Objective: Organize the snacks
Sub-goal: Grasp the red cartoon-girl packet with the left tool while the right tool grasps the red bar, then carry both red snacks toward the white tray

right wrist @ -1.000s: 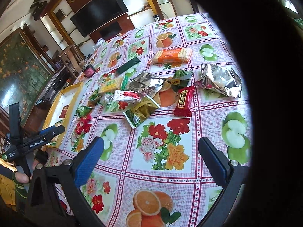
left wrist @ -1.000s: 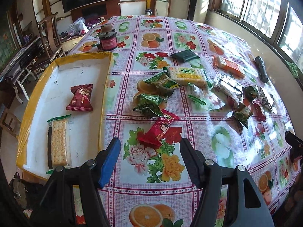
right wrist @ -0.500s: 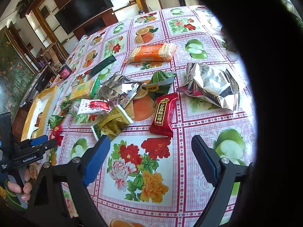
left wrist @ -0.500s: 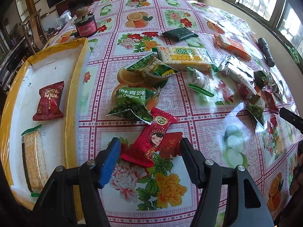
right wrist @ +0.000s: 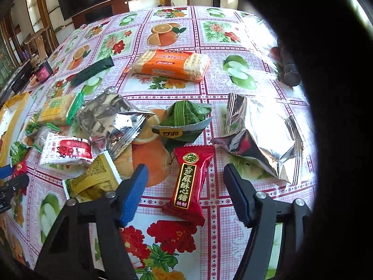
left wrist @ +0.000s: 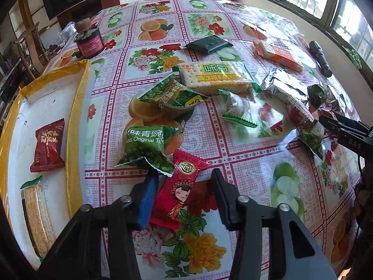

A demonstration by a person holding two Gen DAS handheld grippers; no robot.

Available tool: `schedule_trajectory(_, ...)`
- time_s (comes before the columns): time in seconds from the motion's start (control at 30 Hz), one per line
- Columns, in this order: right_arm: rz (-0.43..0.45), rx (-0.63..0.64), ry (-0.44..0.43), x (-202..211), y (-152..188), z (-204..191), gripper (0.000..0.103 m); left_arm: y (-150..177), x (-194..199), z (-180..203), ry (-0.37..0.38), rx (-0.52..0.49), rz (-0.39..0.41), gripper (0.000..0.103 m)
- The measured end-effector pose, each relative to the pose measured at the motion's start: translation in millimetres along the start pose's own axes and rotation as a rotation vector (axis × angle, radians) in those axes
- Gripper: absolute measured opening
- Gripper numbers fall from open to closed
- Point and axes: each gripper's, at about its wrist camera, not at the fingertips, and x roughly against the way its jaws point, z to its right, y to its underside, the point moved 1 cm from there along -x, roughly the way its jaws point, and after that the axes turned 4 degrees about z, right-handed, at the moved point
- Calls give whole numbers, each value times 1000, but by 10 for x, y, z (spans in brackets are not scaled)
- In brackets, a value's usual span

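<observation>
Left wrist: we tilt the left gripper [left wrist: 184,196] down, jaws closing around the red doll-print packet [left wrist: 178,189], gap remaining; our right gripper [right wrist: 185,193], also narrowing, straddles the dark red candy bar [right wrist: 188,182] untouched.

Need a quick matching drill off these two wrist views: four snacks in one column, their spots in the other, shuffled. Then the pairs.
Things:
1. red doll candy
2. dark red gold-lettered candy
3. maroon packet
4. orange cracker pack

Places:
A. inside the yellow-rimmed tray
B. between the left hand-held gripper fingers
C. far side of the table, beyond the snack pile
D. between the right hand-held gripper fingers

Pairs: 1-B, 2-D, 3-A, 4-C
</observation>
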Motion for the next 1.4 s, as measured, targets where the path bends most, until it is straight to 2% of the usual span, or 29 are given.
schedule_trajectory(0.03, 5, 8, -1, 6, 0, -7, 57, 0, 9, 11, 7, -3, 2, 22)
schedule_trajectory(0.07, 10, 12, 2, 13, -5, -9, 53, 1, 15, 19, 19, -3, 0, 17)
schedule_trajectory(0.1, 11, 9, 1, 19, -8, -5, 45, 7, 21, 25, 26, -3, -3, 17)
schedule_trajectory(0.17, 12, -3, -19, 31, -7, 18, 39, 28, 37, 27, 39, 0, -2, 17)
schedule_trajectory(0.2, 12, -17, -37, 43, -3, 41, 30, 40, 47, 24, 46, 5, -2, 17)
schedule_trajectory(0.33, 19, -78, -101, 132, 36, 120, 21, 73, 117, 4, 53, 32, 3, 17)
schedule_trajectory(0.63, 65, -115, -172, 512, 136, 116, 20, 121, 351, 69, 34, 58, 51, 17)
schedule_trajectory(0.73, 71, -94, -151, 539, 142, 86, 20, 148, 352, 70, 36, 61, 47, 17)
schedule_trajectory(0.87, 43, -58, -109, 376, 96, 42, 21, 175, 364, 60, 40, 66, 48, 17)
schedule_trajectory(0.9, 29, -49, -101, 312, 80, 31, 23, 178, 366, 57, 41, 68, 48, 17)
schedule_trajectory(1.0, 12, -18, -76, 163, 31, -4, 44, 175, 349, 44, 47, 73, 43, 17)
schedule_trajectory(1.07, -10, -2, -60, 51, 39, -15, 44, 175, 336, 37, 51, 75, 40, 17)
schedule_trajectory(1.13, 13, 17, -47, 58, 42, -30, 44, 175, 326, 28, 53, 78, 39, 17)
schedule_trajectory(1.17, 13, 19, -51, 64, 39, -32, 42, 175, 321, 26, 56, 79, 38, 17)
schedule_trajectory(1.2, 16, 18, -62, 72, 34, -27, 27, 176, 318, 26, 56, 79, 38, 17)
schedule_trajectory(1.23, 12, 13, -70, 78, 32, -17, 19, 176, 318, 27, 56, 80, 39, 17)
schedule_trajectory(1.4, 34, -12, -121, 228, 55, -30, 19, 183, 357, 19, 58, 85, 49, 17)
